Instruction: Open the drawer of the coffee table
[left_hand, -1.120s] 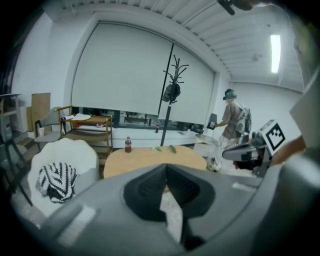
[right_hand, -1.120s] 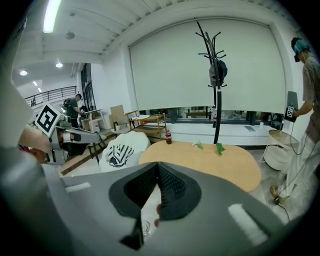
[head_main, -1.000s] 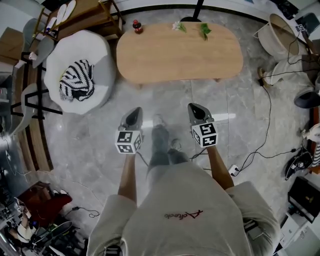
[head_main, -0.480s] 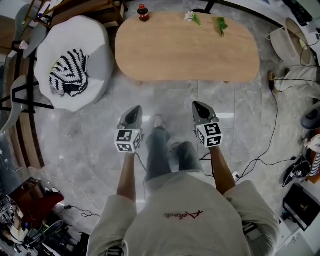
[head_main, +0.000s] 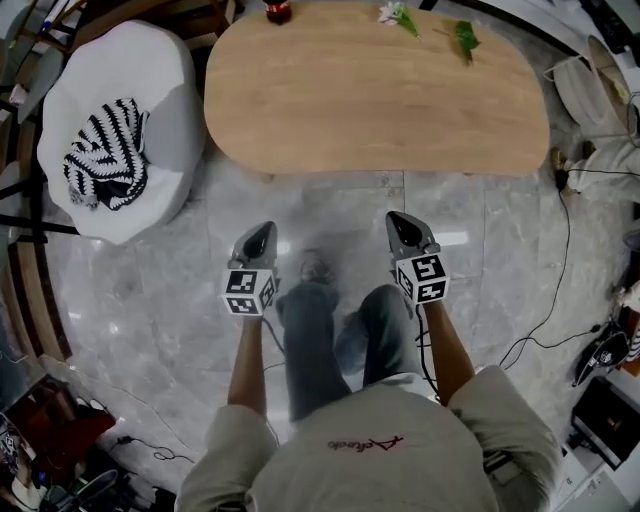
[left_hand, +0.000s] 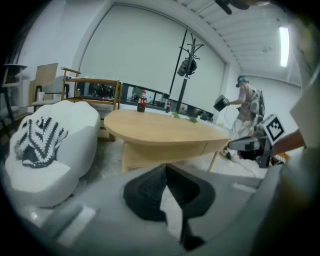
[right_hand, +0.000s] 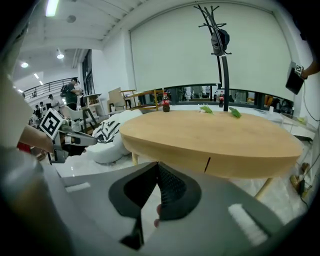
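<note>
One oval wooden coffee table (head_main: 375, 90) is standing on the grey stone floor. Its drawer (right_hand: 209, 164) is sitting in the table's front band, facing the person. It is showing only as a short dark upright seam in the pale wood. The band is running flush on both sides of that seam, so the drawer is lying shut. Which side of the seam belongs to the drawer cannot be told.

Two grippers are hanging short of the table's near edge, apart from it and pointing toward it. The left gripper (head_main: 262, 232) is facing the table's left half and the right gripper (head_main: 398, 220) its right half. The fingers of each are pressing together with nothing between them.

Three small things are resting along the table's far rim: one red-capped cola bottle (head_main: 278, 10), one white-flowered sprig (head_main: 395, 14) and one leafy sprig (head_main: 465, 38).

Left of the table, one white armchair (head_main: 150, 90) is carrying one black-and-white striped cloth (head_main: 105, 165). Beyond the table's far side one coat stand (right_hand: 220, 55) is rising. Right of the table, one black cable (head_main: 560, 290) is trailing over the floor.
</note>
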